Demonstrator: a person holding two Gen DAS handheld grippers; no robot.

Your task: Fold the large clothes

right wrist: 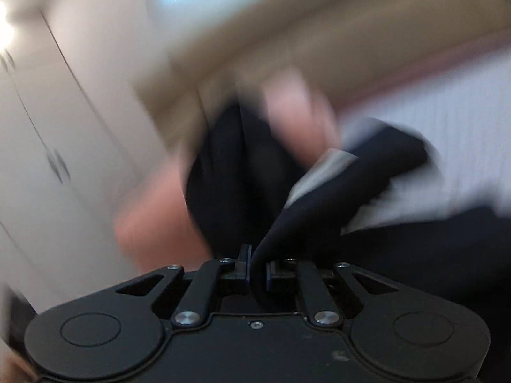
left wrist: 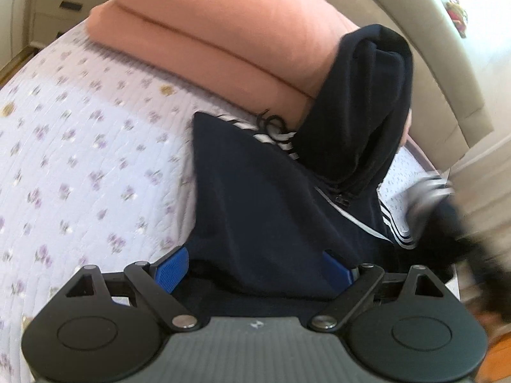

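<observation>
Navy fleece, soft and floppy, that's what I'm working with: a hooded jacket with white stripes, spread on the bed just in front of the folded peach blanket, its hood propped up against that blanket. My right tongs are clamped on a fold of the dark cloth, which trails out from between them in a limp rope; the view there is badly smeared. My left tongs stand wide apart with the jacket's body lying between the blue pads, and I don't see them pressing on it. I'd judge this garment light but bulky, ready to sag and bunch wherever it isn't supported, so seams, cuffs and the hem are the places to pinch, not a loose middle. Beside the blanket, the quilted floral bedspread looks grippy enough to hold a fold. Behind the blanket rises a padded beige headboard, with a nightstand off its far end.
</observation>
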